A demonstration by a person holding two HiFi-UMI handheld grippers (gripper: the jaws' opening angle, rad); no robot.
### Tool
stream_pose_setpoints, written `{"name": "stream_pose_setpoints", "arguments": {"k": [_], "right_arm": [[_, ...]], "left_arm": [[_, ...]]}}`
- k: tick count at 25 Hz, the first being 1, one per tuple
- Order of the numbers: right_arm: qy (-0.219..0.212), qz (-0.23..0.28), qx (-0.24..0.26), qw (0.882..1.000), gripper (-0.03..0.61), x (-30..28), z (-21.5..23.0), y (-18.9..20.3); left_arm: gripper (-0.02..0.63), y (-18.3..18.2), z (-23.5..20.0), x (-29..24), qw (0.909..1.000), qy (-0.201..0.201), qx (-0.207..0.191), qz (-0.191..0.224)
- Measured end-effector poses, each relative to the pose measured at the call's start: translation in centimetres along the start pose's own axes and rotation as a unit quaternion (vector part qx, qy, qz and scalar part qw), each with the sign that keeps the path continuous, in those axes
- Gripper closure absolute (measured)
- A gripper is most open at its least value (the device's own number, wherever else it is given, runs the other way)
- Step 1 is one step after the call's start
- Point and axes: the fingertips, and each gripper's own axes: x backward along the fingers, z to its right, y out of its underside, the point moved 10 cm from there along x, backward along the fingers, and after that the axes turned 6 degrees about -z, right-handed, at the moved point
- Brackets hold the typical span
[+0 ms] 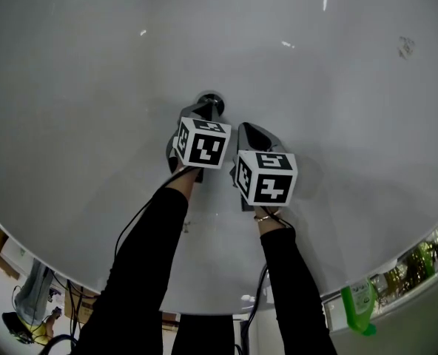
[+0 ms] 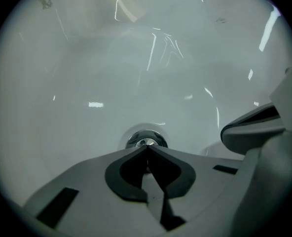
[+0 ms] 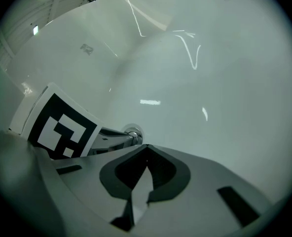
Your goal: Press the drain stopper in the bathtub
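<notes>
the chrome drain stopper (image 2: 146, 140) sits at the low point of the white bathtub (image 1: 86, 80), with the tip of the left gripper (image 2: 147, 149), jaws clenched on nothing, right at its near edge, touching or just short, i cannot tell. the press itself looks to be in hand, and it calls next for a straight push down on the cap's middle so the tip doesn't skid off. the right gripper (image 3: 146, 147), jaws clenched and empty too, hangs just beside the left.

finish: smooth glossy white bathtub (image 1: 86, 72) | shiny round chrome-metal drain stopper (image 2: 146, 139) | matt grey plastic left gripper (image 2: 147, 148) | matt grey plastic right gripper (image 3: 146, 146)
</notes>
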Motion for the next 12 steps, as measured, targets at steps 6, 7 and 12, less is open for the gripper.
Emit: {"name": "stream_pose_setpoints", "arguments": {"k": [6, 7, 12], "right_arm": [[0.001, 0.006, 0.001, 1.000, 0.577, 1.1, -0.2, -0.2], [-0.001, 0.010, 0.001, 1.000, 0.577, 1.2, -0.4, -0.4], [0.004, 0.015, 0.007, 1.000, 0.577, 2.2, -1.5, -1.0]], "left_arm": [[0.609, 0.2, 0.1, 1.3, 0.9999, 0.012, 0.001, -0.004], [0.609, 0.1, -0.1, 1.4, 0.9999, 0.011, -0.002, -0.007], [0.609, -0.5, -1.4, 3.3, 0.9999, 0.007, -0.007, -0.005]]}}
